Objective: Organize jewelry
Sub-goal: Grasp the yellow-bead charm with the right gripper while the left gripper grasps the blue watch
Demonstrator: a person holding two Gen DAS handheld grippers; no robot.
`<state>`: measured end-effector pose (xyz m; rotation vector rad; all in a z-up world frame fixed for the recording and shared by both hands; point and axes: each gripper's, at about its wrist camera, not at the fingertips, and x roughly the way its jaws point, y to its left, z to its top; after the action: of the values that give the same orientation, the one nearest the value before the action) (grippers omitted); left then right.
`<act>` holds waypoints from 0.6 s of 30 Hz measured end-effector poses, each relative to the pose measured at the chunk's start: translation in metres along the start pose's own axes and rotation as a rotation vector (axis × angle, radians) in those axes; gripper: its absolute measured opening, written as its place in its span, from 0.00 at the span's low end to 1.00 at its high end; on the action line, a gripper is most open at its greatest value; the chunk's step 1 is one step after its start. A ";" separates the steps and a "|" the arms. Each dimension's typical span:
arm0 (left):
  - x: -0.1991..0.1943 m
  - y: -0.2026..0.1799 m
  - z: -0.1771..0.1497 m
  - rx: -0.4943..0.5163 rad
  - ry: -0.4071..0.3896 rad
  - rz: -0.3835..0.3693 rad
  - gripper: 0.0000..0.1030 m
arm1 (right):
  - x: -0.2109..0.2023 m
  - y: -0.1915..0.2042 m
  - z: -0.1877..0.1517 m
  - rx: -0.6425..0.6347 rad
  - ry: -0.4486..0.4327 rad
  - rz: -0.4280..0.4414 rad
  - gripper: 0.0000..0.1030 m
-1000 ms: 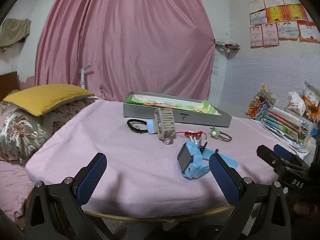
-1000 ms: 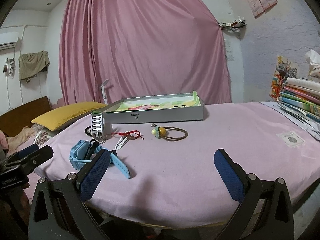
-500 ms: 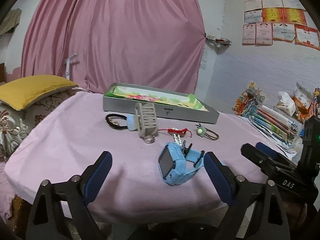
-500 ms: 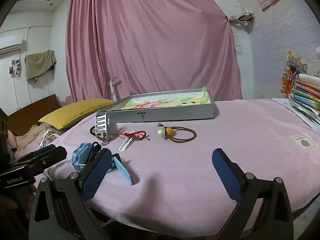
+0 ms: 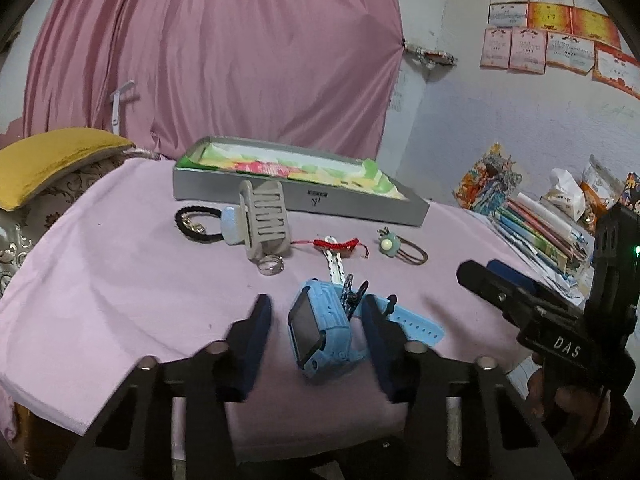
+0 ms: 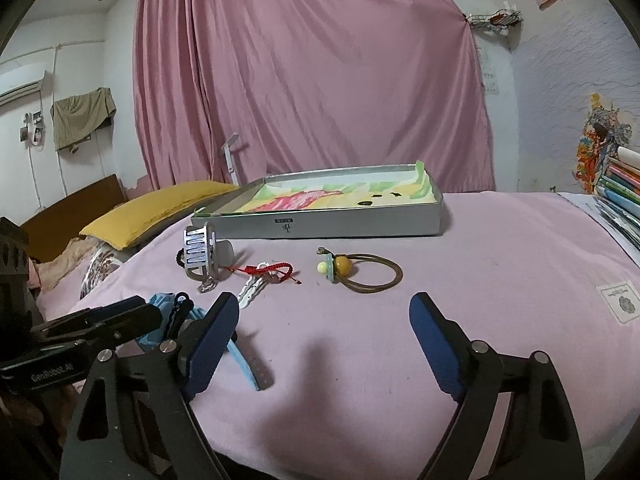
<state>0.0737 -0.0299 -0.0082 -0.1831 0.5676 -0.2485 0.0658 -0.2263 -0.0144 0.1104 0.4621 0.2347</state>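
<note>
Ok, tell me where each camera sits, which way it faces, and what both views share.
Left wrist: on the left gripper, looking forward and down at the blue watch between its closing jaws; the right gripper and a hand show at right.
Right wrist: on the right gripper, facing the pink cloth and grey tray, jaws closing on nothing; the left gripper shows at left.
Shared: watch, tray, brown hair tie, red cord.

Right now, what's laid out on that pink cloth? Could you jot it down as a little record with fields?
surface: pink cloth
container: grey tray, far side, colourful lining
nearest item: blue watch
left gripper: jaws closing, watch between them, pads not yet pressing
right gripper: jaws closing, nothing between them
other items: grey hair claw, black hair tie, ring, red cord bracelet, brown hair tie
</note>
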 end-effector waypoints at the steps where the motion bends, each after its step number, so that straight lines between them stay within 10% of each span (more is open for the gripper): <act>1: 0.002 0.000 0.001 -0.003 0.011 -0.005 0.29 | 0.002 0.001 0.002 -0.001 0.008 0.001 0.78; 18: 0.028 0.005 0.024 -0.051 0.065 0.008 0.20 | 0.057 0.001 0.029 -0.045 0.245 -0.037 0.48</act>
<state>0.1107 -0.0309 -0.0038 -0.2232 0.6390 -0.2326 0.1285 -0.2128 -0.0135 0.0283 0.7014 0.2229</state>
